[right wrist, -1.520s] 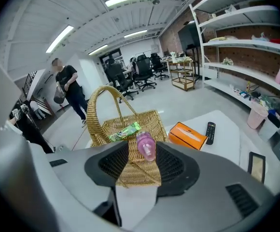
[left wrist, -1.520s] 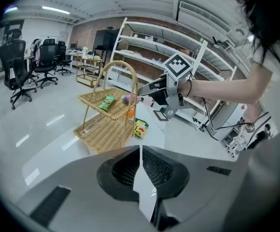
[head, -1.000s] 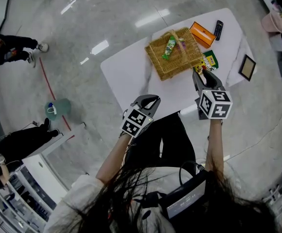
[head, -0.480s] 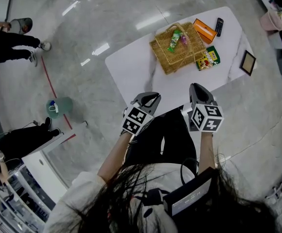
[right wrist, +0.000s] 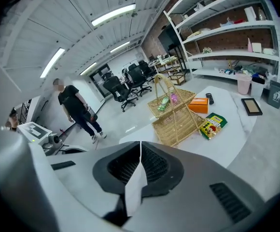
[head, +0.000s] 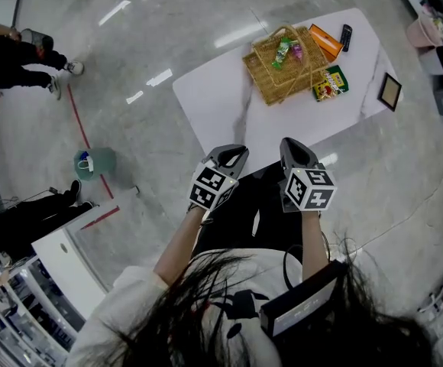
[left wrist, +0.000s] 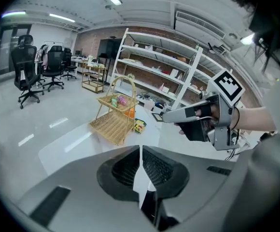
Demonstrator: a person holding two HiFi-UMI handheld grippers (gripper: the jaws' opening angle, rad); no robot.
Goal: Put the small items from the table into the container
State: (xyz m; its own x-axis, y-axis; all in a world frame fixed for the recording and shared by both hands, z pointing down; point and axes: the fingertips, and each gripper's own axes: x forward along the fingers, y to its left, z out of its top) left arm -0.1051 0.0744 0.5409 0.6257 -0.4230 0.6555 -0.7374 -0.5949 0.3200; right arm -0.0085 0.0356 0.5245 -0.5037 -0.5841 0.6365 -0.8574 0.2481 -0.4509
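Observation:
A wicker basket [head: 286,71] with a tall handle stands on the white table [head: 221,105]; a green packet [head: 282,50] and a pink item [head: 296,50] lie in it. On the table beside the basket are a green snack pack [head: 331,82], an orange box [head: 324,40], a black remote [head: 347,37] and a small picture frame [head: 390,92]. Both grippers hang off the table's near edge, close to my body. My left gripper [head: 235,153] is shut and empty. The jaws of my right gripper [head: 292,145] are closing, and they meet with nothing between them. The right gripper view shows the basket [right wrist: 175,112] and snack pack [right wrist: 212,124] well ahead.
A person in black [right wrist: 75,108] walks on the floor to the left. Another person [head: 15,52] and a green bucket [head: 92,164] are off to the left too. Office chairs [left wrist: 29,74] and shelving [left wrist: 169,76] line the room behind the table.
Both grippers have drawn back from the table toward my body. The right one was open by the green snack pack and has closed empty; the pack still lies on the table.

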